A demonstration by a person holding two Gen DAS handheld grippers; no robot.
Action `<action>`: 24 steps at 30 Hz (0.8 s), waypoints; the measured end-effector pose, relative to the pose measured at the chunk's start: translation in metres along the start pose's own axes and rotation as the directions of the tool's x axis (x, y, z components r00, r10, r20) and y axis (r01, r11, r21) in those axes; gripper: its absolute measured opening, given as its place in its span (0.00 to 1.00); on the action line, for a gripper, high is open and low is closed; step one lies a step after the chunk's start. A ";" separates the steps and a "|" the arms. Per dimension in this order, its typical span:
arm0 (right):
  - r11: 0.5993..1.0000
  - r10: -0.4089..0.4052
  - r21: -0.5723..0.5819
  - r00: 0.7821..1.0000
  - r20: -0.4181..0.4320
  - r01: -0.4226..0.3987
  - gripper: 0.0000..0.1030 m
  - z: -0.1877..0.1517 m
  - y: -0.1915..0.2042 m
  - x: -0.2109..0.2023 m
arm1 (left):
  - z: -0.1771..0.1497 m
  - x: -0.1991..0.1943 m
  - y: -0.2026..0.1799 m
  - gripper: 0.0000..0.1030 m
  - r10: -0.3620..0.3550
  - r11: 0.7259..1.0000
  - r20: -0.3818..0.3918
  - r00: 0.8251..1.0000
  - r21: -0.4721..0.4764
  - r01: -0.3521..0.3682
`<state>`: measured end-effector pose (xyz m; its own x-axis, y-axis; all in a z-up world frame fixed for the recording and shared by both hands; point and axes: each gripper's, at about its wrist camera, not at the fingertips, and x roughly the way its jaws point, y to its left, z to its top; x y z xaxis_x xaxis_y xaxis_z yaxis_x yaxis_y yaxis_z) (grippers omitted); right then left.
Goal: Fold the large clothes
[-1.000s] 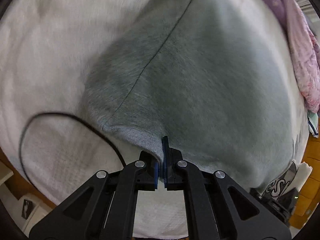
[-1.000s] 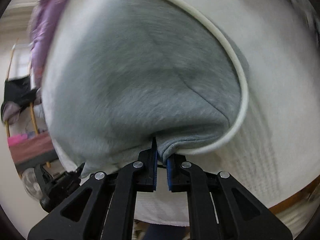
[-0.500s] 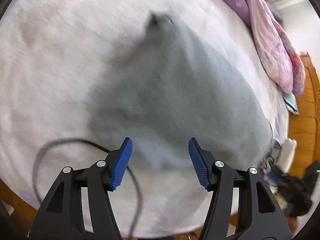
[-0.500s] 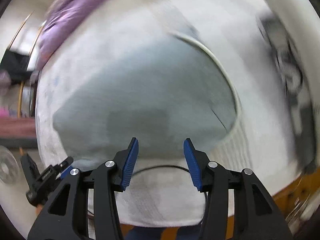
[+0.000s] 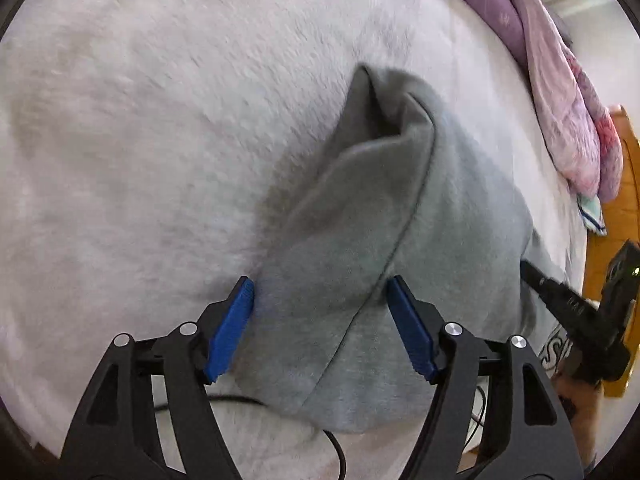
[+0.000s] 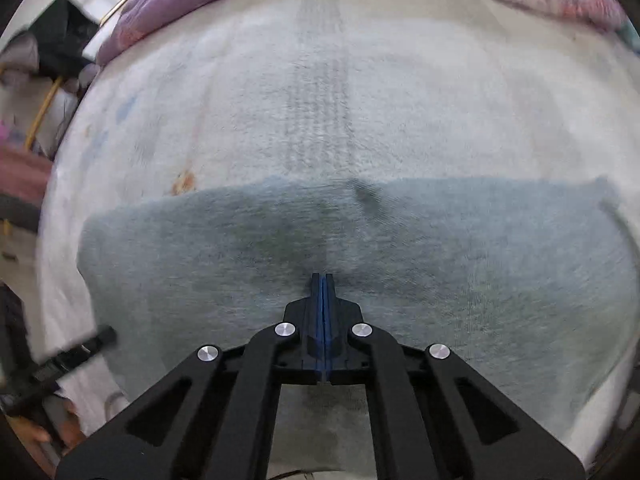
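Observation:
A grey sweatshirt-like garment [image 5: 372, 216] lies folded on a white fleece bed cover [image 5: 140, 140]. Its far end stands up in a loose open fold. My left gripper [image 5: 320, 324] is open and empty, with its blue pads on either side of the garment's near edge. In the right wrist view the garment [image 6: 460, 248] spreads as a wide flat band. My right gripper [image 6: 322, 300] is shut with its pads together, empty, resting low over the garment's middle. It also shows at the right edge of the left wrist view [image 5: 576, 312].
A purple and pink quilt [image 5: 560, 80] is bunched along the far side of the bed. A black cable [image 5: 336, 448] runs under the left gripper. A wooden bed frame [image 5: 616, 240] is at the right. Clutter stands beside the bed [image 6: 48, 52].
Both grippers let go of the garment's edge and pulled back. The left one stayed open; the right one opened, then shut empty over the flat garment.

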<state>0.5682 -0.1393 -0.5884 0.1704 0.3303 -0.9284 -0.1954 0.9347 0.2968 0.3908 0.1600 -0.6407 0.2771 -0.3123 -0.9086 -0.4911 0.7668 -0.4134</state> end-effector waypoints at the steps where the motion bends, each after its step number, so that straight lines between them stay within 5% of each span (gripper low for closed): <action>1: 1.000 0.003 0.008 1.000 0.003 -0.003 0.00 -0.002 0.000 -0.004 | 0.001 0.004 -0.002 0.68 0.001 1.000 -0.001 1.000 0.009 -0.001; 6: 1.000 -0.013 0.021 1.000 -0.007 0.013 0.00 -0.039 -0.004 -0.032 | 0.010 0.018 -0.016 0.67 -0.018 0.997 -0.012 1.000 0.074 0.018; 11: 0.998 -0.038 0.049 0.997 -0.061 0.041 0.00 -0.080 -0.012 -0.017 | 0.016 0.038 -0.021 0.67 -0.010 0.994 -0.008 1.000 0.112 0.010; 18: 0.996 -0.054 0.073 0.998 -0.023 0.056 0.00 -0.078 -0.015 0.002 | 0.018 0.048 -0.031 0.67 0.042 0.978 0.034 0.999 0.204 -0.048; 22: 0.998 -0.057 0.034 0.998 0.001 0.057 0.00 -0.081 -0.009 -0.002 | 0.012 0.050 -0.056 0.30 0.043 0.967 0.085 0.995 0.248 -0.062; 24: 0.999 -0.041 0.027 0.999 0.017 0.041 0.00 -0.082 -0.010 -0.003 | 0.010 0.056 -0.073 0.26 0.069 0.959 0.112 0.991 0.267 -0.097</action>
<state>0.4908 -0.1608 -0.6065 0.1943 0.2938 -0.9359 -0.1618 0.9506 0.2649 0.4507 0.0924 -0.6604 0.3337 -0.1938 -0.9225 -0.2768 0.9154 -0.2924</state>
